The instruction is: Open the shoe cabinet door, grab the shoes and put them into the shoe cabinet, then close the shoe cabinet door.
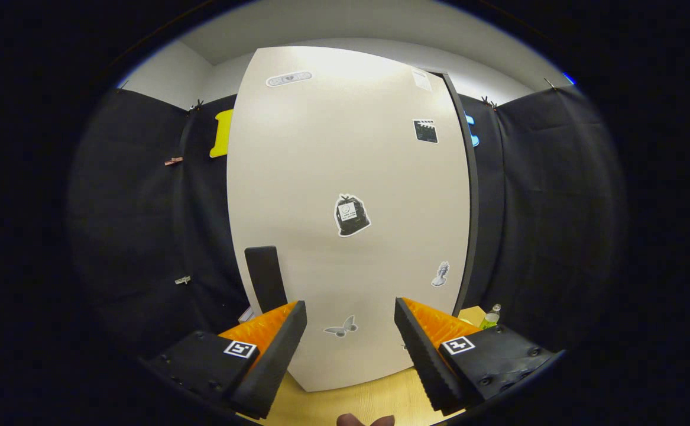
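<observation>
Shoe cabinet door point(345, 177) sits shut right ahead of the gripper point(350, 331), dark handle point(266, 277) just beyond the left finger. Fingers are spread wide, holding and touching nothing.

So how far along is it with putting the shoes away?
Nothing looks done yet. The white cabinet door is shut, its black handle untouched. The gripper is open and empty, facing the door, the handle just beyond one finger. Left: opening the door, fetching the shoes, putting them inside and closing it.
</observation>
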A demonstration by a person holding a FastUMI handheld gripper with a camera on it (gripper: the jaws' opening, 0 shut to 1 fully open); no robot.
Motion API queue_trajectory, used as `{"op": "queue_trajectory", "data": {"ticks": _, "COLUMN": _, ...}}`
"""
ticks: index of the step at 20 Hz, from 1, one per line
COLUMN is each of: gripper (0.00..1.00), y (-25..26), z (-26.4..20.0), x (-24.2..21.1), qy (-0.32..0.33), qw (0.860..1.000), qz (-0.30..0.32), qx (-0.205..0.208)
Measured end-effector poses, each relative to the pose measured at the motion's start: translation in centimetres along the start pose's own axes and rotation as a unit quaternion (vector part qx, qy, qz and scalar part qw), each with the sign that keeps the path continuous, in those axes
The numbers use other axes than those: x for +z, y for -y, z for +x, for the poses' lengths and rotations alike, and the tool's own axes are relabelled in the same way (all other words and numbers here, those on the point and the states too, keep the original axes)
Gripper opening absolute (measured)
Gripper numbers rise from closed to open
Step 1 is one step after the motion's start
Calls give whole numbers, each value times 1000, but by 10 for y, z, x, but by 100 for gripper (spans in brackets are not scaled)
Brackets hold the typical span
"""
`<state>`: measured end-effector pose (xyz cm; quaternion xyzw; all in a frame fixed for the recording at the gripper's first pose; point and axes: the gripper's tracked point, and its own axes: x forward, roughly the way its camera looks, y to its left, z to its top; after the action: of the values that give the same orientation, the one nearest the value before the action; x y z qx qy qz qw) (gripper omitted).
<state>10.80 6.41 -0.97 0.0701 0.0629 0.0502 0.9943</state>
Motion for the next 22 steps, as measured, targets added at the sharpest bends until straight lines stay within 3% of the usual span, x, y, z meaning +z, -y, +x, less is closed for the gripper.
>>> {"op": "queue_trajectory", "data": {"ticks": 16, "gripper": 97, "y": 33, "z": -27, "x": 10, "qy": 15, "qw": 999, "qz": -21, "qx": -30}}
{"op": "queue_trajectory", "data": {"ticks": 22, "gripper": 97, "y": 32, "z": -27, "x": 10, "qy": 13, "qw": 999, "qz": -19, "qx": -24}}
